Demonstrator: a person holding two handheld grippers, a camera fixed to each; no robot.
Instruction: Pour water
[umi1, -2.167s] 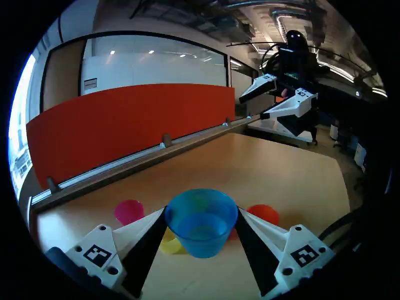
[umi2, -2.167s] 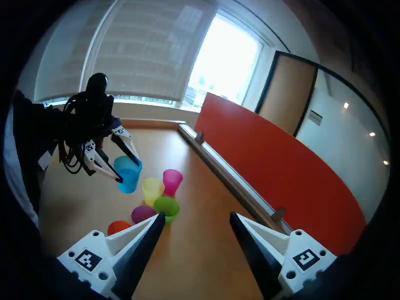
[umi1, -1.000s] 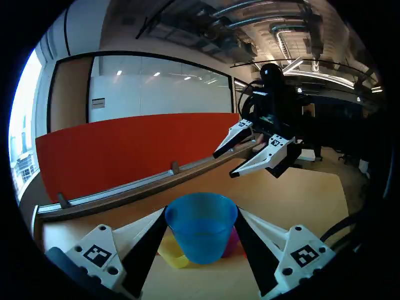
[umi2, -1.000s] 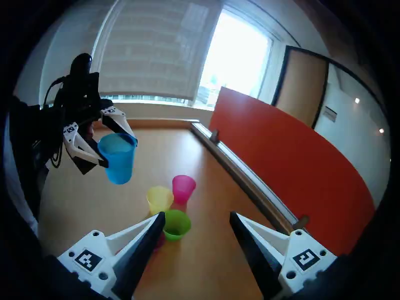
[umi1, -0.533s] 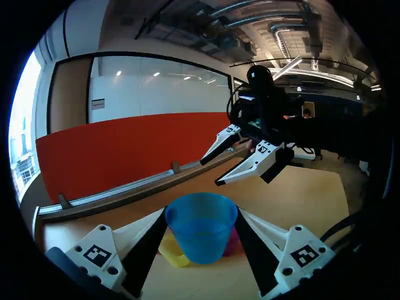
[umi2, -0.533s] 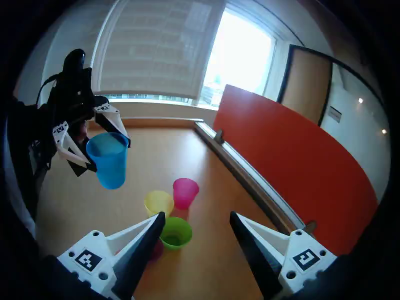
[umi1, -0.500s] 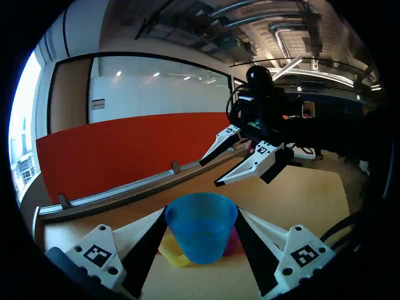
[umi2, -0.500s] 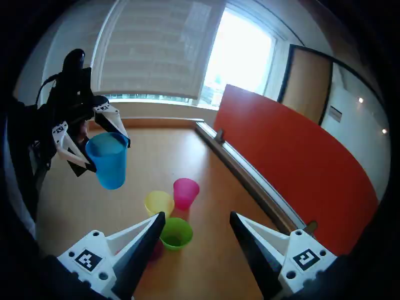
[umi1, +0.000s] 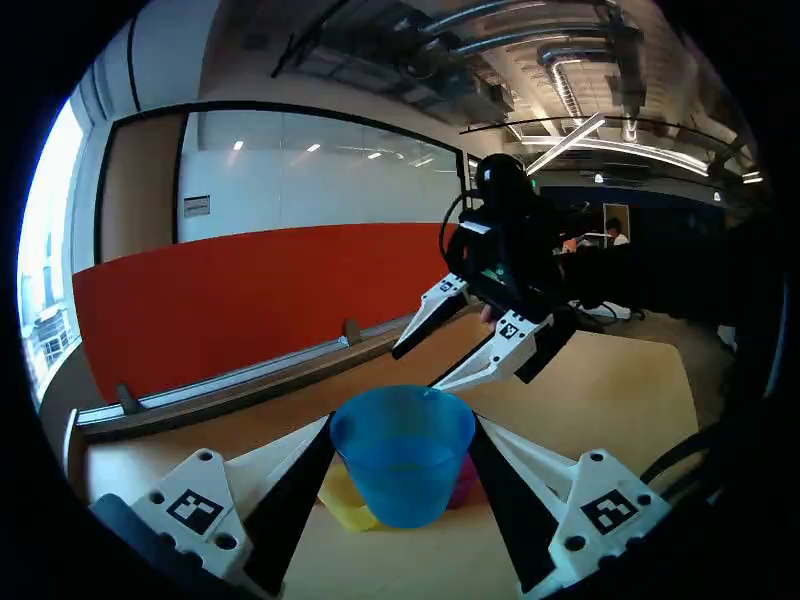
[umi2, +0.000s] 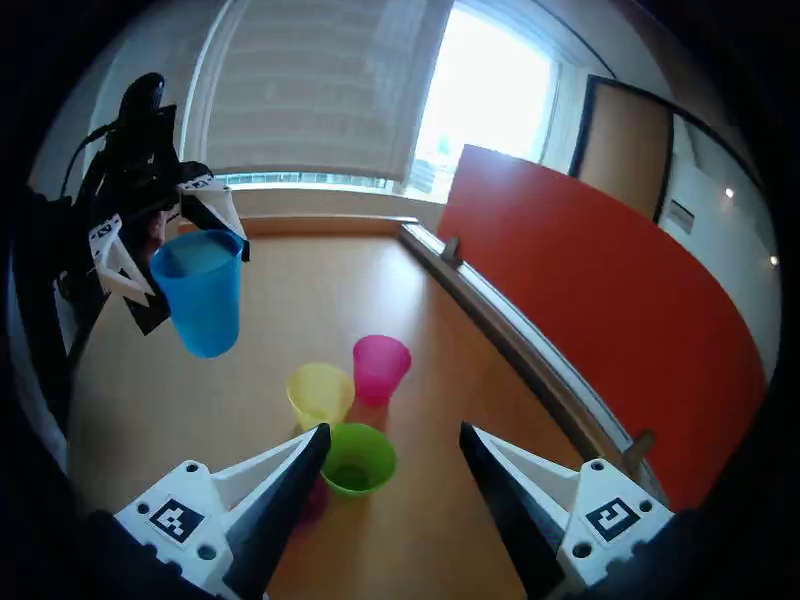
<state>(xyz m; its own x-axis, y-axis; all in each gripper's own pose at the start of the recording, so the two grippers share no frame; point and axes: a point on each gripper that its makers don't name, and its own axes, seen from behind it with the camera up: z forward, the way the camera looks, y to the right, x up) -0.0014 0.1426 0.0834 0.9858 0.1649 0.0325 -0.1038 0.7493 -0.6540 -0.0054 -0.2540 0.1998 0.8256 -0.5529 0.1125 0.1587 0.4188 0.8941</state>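
My left gripper (umi1: 400, 425) clamps the blue cup (umi1: 402, 465) aloft over the table (umi2: 300, 290), away from its railed edge, my right gripper (umi2: 393, 430) gapes empty, so I'd carry it level above the green cup (umi2: 357, 460), then tip slowly.

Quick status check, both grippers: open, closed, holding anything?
Left gripper: closed on the blue cup.
Right gripper: open, holding nothing.
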